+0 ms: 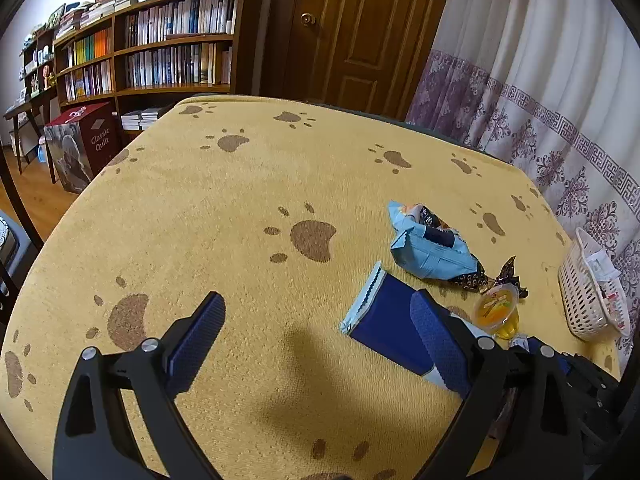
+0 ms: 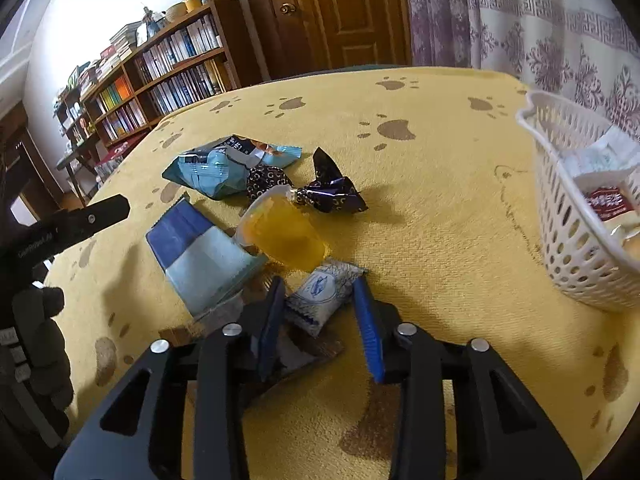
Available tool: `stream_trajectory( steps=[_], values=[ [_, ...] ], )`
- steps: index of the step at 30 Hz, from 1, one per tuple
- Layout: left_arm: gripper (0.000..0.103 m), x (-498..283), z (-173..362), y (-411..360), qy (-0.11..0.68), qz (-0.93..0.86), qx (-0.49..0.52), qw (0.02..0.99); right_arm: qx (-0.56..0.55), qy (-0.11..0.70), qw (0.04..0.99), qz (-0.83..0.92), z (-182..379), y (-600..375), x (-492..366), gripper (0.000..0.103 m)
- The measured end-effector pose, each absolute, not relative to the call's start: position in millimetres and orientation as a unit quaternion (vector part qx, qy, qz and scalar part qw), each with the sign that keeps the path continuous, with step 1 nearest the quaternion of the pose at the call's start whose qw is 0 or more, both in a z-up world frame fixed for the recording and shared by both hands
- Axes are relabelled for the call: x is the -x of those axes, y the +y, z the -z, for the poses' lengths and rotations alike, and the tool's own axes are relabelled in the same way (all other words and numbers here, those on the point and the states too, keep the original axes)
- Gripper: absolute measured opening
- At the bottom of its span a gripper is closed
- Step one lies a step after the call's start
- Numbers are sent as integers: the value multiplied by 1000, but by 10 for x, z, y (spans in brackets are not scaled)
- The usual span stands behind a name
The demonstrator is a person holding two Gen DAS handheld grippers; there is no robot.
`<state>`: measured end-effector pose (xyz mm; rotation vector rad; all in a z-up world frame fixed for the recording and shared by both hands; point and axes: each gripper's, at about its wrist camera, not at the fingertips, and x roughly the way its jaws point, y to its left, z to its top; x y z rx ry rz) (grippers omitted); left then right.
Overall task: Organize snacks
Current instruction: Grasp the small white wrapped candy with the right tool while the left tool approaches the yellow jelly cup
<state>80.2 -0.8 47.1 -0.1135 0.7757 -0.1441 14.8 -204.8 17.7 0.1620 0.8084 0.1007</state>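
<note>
Snacks scattered on fuzzy yellow paw-print cloth (image 1: 248, 208). Left view: left gripper (image 1: 316, 320) spread wide over bare cloth, nothing held; flat navy packet (image 1: 384, 320) with serrated edge, crinkled light-blue bag (image 1: 428, 252), perforated white basket (image 1: 584, 300) seen. Right view: right gripper (image 2: 320, 308) part-open, pads flanking small white foil packet (image 2: 324, 292), contact unclear; translucent jelly cup (image 2: 284, 232) on side, glossy dark twist-wrapped candy (image 2: 332, 192), packets inside basket (image 2: 560, 248) shown.

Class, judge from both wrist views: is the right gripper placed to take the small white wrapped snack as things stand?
Probably yes. The right gripper is open, with the small white wrapped snack between its fingers. Nothing blocks it, though the jelly cup lies close beyond.
</note>
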Motion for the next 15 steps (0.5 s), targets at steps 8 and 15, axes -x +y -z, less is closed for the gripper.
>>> stream_trajectory(
  steps=[8, 15],
  values=[
    [93, -793, -430, -86, 383, 78, 47, 919, -90, 392, 915, -25, -163, -2268, -68, 31],
    [93, -773, -447, -112, 379, 85, 45, 920, -85, 389, 917, -24, -204, -2215, -156, 43]
  ],
)
